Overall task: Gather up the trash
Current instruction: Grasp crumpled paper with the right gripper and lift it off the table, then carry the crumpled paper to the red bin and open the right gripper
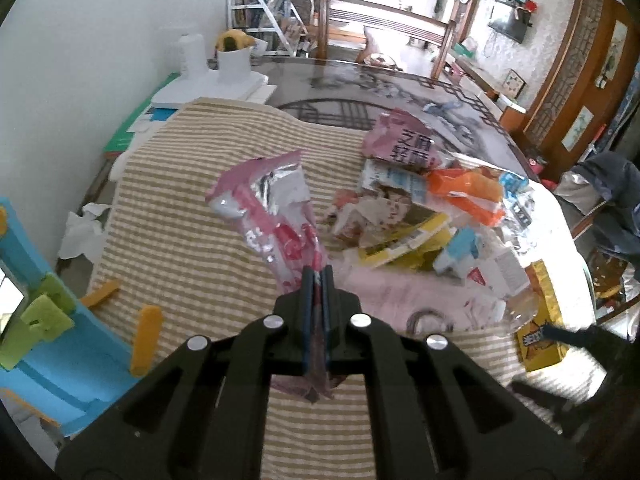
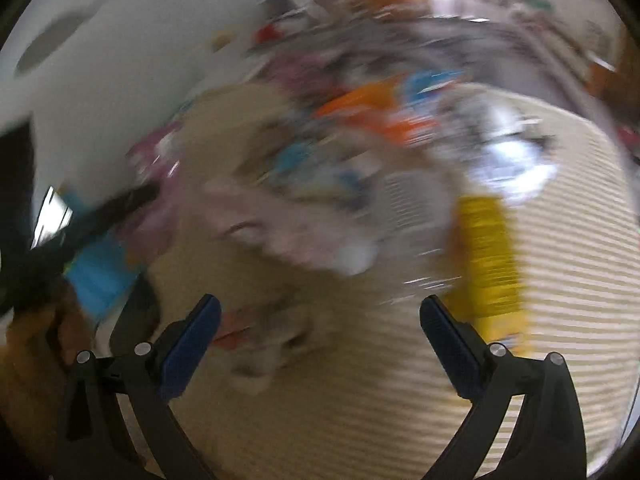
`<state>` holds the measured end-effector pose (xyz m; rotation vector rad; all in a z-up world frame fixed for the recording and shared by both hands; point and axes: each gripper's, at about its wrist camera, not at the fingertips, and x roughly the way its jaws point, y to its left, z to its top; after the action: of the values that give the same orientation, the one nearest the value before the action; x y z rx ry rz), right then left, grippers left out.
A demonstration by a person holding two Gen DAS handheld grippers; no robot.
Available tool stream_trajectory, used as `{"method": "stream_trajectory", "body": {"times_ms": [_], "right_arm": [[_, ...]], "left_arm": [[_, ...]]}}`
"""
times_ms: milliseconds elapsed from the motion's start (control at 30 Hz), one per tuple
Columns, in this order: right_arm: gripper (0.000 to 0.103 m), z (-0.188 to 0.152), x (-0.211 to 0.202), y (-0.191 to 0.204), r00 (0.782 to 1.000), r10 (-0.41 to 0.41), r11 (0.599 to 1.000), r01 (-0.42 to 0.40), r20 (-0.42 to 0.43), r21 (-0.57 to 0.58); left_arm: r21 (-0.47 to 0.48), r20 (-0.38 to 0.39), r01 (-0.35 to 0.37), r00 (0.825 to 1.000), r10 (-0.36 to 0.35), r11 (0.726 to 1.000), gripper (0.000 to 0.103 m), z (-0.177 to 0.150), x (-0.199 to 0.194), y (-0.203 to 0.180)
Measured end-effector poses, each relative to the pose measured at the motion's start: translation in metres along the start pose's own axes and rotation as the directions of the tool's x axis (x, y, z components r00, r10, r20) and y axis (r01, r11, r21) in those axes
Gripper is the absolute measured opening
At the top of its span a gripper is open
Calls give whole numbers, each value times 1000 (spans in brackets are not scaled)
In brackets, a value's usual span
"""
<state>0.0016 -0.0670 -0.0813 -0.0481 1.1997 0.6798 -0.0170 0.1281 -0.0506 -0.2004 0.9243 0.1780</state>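
Right tongs (image 2: 320, 320) agape over blurred striped cloth (image 2: 560, 280), yellow packet (image 2: 492, 256) beside.

My right wrist view is smeared with motion blur, so the trash pile (image 2: 360, 152) shows only as colour streaks. In my left view, the fingers (image 1: 308, 300) hide the pink wrapper's (image 1: 272, 208) lower end.

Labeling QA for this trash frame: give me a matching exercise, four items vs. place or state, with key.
Items:
1. pink foil wrapper
2. orange packet
3. right gripper
4. yellow box

Place or state:
A. open, holding nothing
B. near the striped cloth's right edge
C. clamped in the left gripper
D. on the trash pile

Pairs: 1-C, 2-D, 3-A, 4-B
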Motion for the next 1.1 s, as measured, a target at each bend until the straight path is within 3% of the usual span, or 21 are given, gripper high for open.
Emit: {"method": "stream_trajectory", "body": {"times_ms": [100, 200, 267, 333, 400, 533, 733, 900, 1100], "right_arm": [[89, -4, 25, 18, 996, 13, 998, -18, -83, -59], [62, -7, 44, 19, 987, 33, 998, -41, -158, -50], [47, -5, 44, 12, 985, 68, 997, -71, -159, -13], [43, 0, 32, 7, 989, 77, 997, -78, -123, -8], [42, 3, 11, 2, 993, 100, 995, -100, -66, -3], [42, 9, -33, -13, 995, 56, 998, -58, 77, 22], [42, 8, -98, -77, 969, -70, 980, 23, 236, 198], [42, -8, -131, -137, 947, -157, 948, 64, 280, 313], [42, -41, -158, -213, 935, -230, 899, 98, 270, 427]], "left_arm": [[-13, 11, -18, 1000, 18, 1000, 4, -1, -6, 8], [-18, 20, -16, 1000, 17, 1000, 4, -1, -12, 10], [-14, 24, -11, 1000, 11, 1000, 4, -1, -14, 8], [-3, 28, 4, 1000, -4, 1000, 4, 0, -16, 2], [18, 32, 23, 999, -23, 1000, 4, 2, -17, -9], [70, 38, 78, 996, -81, 994, 4, 11, -16, -37], [154, 38, 167, 984, -175, 974, 4, 24, -14, -98], [228, 21, 229, 970, -240, 946, 4, 27, -11, -162], [281, -43, 295, 955, -295, 913, 4, 22, 1, -240]]}}
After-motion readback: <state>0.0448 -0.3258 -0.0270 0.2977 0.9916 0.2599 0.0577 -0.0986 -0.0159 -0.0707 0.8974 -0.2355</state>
